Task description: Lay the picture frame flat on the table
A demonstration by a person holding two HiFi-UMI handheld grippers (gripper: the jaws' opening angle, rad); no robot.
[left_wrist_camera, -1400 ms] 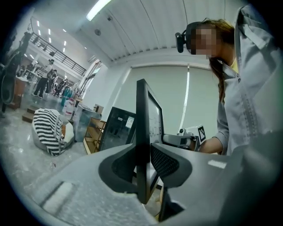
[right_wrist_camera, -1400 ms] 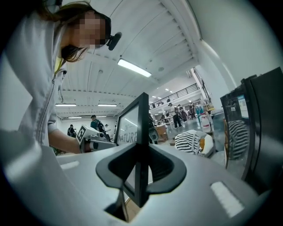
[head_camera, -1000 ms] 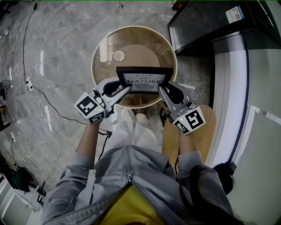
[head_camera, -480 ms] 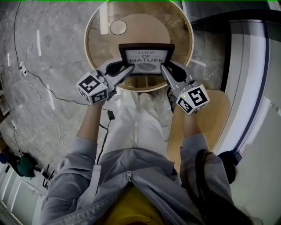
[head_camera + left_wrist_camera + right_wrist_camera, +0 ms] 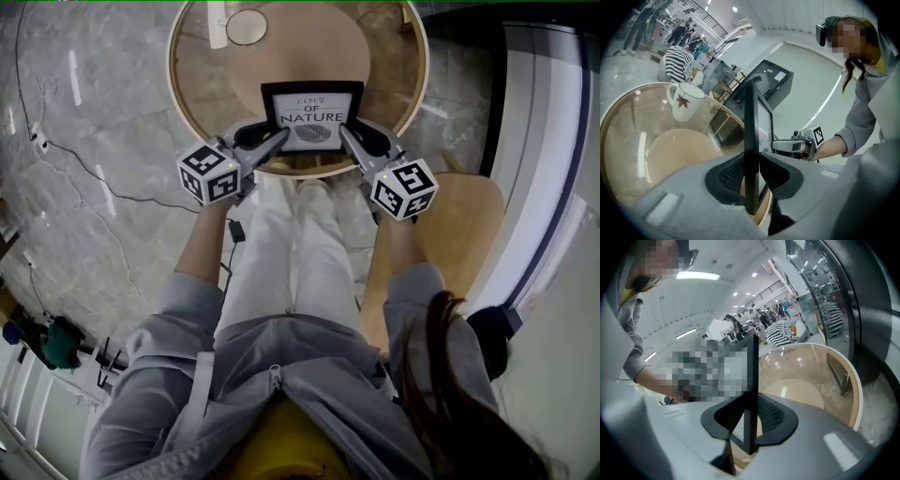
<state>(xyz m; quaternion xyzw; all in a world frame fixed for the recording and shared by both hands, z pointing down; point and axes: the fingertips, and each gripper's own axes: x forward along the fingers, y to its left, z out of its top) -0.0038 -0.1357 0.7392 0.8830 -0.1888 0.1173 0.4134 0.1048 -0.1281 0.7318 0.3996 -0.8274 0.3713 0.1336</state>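
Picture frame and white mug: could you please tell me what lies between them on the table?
Nothing: only bare glass tabletop separates the picture frame from the mug, seen in the left gripper view.

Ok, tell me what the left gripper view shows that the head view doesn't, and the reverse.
Only the left gripper view shows the leaf print on the side of the mug, and the left gripper with its pads pressed on the edge of the picture frame.

Only the head view shows the frame's printed front, the person's legs and the wooden chair.

Both show the frame at the near edge of the glass table, the mug, and the right gripper, whose jaws are opening with the frame between them.
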